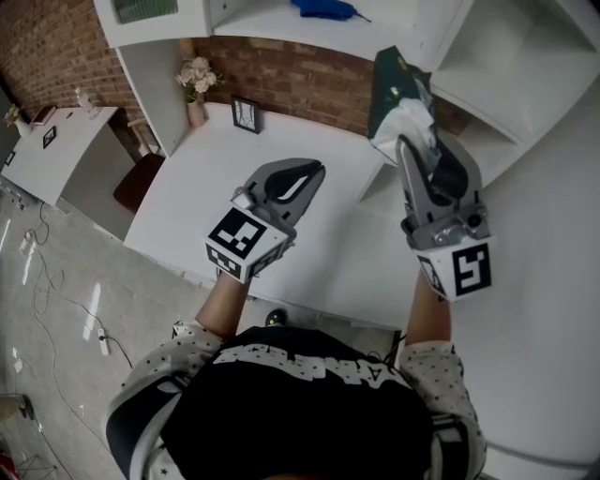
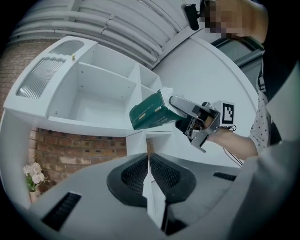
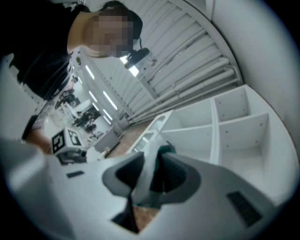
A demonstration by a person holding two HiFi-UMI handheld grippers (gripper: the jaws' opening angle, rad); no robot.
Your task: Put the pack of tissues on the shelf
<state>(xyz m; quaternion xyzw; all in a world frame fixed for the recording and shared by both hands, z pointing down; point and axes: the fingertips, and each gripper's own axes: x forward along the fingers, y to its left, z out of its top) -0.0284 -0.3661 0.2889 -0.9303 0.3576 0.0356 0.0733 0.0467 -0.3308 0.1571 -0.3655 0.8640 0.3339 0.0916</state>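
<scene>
Pack of tissues (image 1: pixel 396 94) half hidden by right claw (image 1: pixel 413 142), apparently gripped.

A small pinkish vase of pale flowers (image 1: pixel 196 89) stands at the far corner of the white tabletop (image 1: pixel 309 253), against the red brick wall (image 1: pixel 300 80). A little black-framed picture (image 1: pixel 246 115) is propped just beside it. Off to the side, a brown seat (image 1: pixel 141 180) sits between that table and a smaller white side table (image 1: pixel 66 155), loose cables (image 1: pixel 42 281) trail over the glossy grey floor (image 1: pixel 66 375), and higher up lies a bright blue object (image 1: pixel 323 8) I cannot identify.
</scene>
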